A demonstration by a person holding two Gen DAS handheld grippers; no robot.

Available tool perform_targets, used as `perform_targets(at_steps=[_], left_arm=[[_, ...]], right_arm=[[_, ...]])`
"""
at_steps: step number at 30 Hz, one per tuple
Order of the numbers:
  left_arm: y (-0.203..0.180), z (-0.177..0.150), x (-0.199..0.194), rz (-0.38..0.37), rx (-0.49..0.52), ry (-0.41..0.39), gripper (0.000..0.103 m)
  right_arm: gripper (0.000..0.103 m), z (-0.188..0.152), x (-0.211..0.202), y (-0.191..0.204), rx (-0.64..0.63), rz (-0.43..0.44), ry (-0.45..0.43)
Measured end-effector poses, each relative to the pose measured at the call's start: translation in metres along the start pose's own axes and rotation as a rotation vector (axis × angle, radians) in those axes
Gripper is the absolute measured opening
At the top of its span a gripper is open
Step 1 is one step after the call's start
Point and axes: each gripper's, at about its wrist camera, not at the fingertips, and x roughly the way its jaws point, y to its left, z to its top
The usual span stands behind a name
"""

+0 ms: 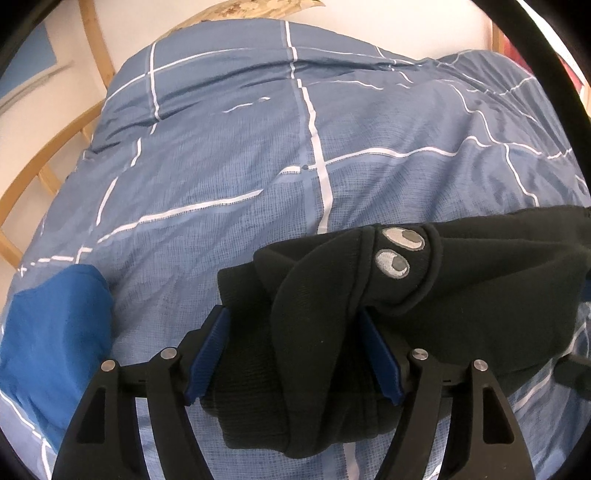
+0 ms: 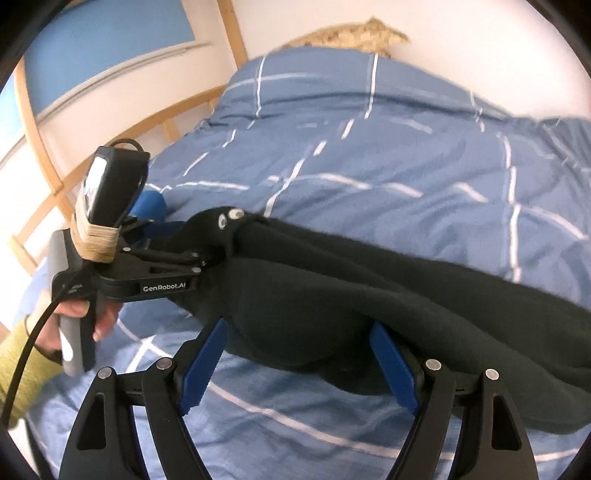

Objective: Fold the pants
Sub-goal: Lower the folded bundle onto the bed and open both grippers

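Note:
The black fleece pants (image 1: 461, 291) with two embroidered eyes (image 1: 397, 251) hang in a bunched band above the blue checked duvet (image 1: 229, 155). My left gripper (image 1: 295, 332) has its blue pads wide apart, with a thick fold of the pants bunched between them. The right wrist view shows the same pants (image 2: 369, 295) stretched from the left gripper (image 2: 192, 258) to my right gripper (image 2: 299, 350), whose blue pads stand apart around a hanging bulge of the fabric.
A folded blue garment (image 1: 55, 332) lies on the duvet at the left. A wooden bed frame (image 1: 40, 173) and white wall stand to the left. A patterned pillow (image 2: 351, 35) lies at the far end of the bed.

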Motion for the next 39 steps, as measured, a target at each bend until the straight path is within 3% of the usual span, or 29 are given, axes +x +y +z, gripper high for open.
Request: perform_targets(at_steps=[4, 9, 13, 16, 18, 22, 26, 29, 34, 39], left_arm=[[-0.002, -0.003, -0.001, 0.002, 0.009, -0.007, 0.073], [0.011, -0.011, -0.003, -0.033, -0.029, 0.007, 0.075], [0.009, -0.021, -0.015, -0.031, 0.02, -0.012, 0.075], [-0.002, -0.032, -0.031, 0.022, 0.095, -0.054, 0.075], [-0.003, -0.036, -0.037, 0.034, 0.109, -0.057, 0.075], [0.011, -0.044, -0.045, -0.029, 0.058, -0.031, 0.075], [0.014, -0.054, -0.058, -0.064, 0.063, -0.034, 0.076], [0.005, -0.065, -0.07, -0.038, 0.136, -0.052, 0.076], [-0.006, -0.081, -0.085, 0.015, 0.24, -0.078, 0.076], [0.006, -0.089, -0.085, 0.047, 0.235, -0.054, 0.077]], right_arm=[[0.08, -0.005, 0.011, -0.007, 0.039, 0.031, 0.038], [0.08, 0.003, 0.017, 0.0, 0.003, -0.016, -0.012], [0.078, -0.003, 0.011, 0.01, -0.009, 0.032, 0.018], [0.065, -0.022, 0.007, 0.021, -0.055, 0.04, 0.071], [0.064, -0.033, 0.007, 0.027, -0.078, 0.052, 0.079], [0.058, -0.036, 0.008, 0.021, -0.018, 0.062, 0.051], [0.027, -0.038, 0.009, 0.01, 0.052, 0.038, 0.05], [0.016, -0.048, 0.001, 0.017, 0.041, 0.033, 0.072], [0.013, -0.074, -0.027, 0.028, 0.08, 0.009, 0.088], [0.007, -0.101, -0.011, 0.028, 0.13, -0.023, 0.182]])
